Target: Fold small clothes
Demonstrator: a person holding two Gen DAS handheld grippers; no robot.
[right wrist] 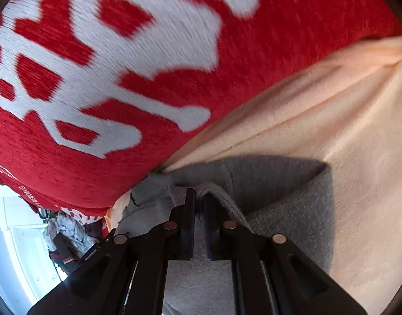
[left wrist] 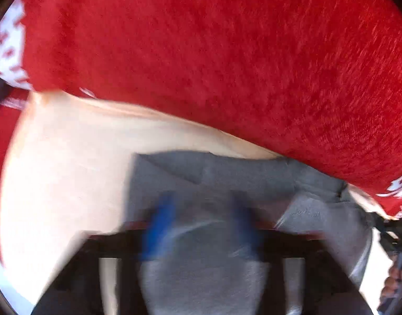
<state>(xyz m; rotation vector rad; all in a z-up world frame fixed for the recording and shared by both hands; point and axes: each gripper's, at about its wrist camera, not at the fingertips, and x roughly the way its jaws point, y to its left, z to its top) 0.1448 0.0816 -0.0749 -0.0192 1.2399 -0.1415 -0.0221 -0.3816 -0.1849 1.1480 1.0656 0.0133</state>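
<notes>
I've got the small grey garment (right wrist: 285, 197) lying on the cream sheet (right wrist: 358, 157), its far edge tucked right up against the big red blanket with white lettering (right wrist: 122, 60), which fills the view beyond it. My right gripper (right wrist: 200, 204) sits over the garment's near edge with its jaws almost together, and a ridge of grey fabric is pinched up between them. On the other camera the picture is smeared, but my left gripper (left wrist: 201, 210) shows its two blue fingers (left wrist: 158, 223) spread wide apart above the grey cloth (left wrist: 227, 178), nothing clamped between them, the folded layers lying just this side of the red blanket (left wrist: 201, 52) on the cream sheet (left wrist: 56, 170).
</notes>
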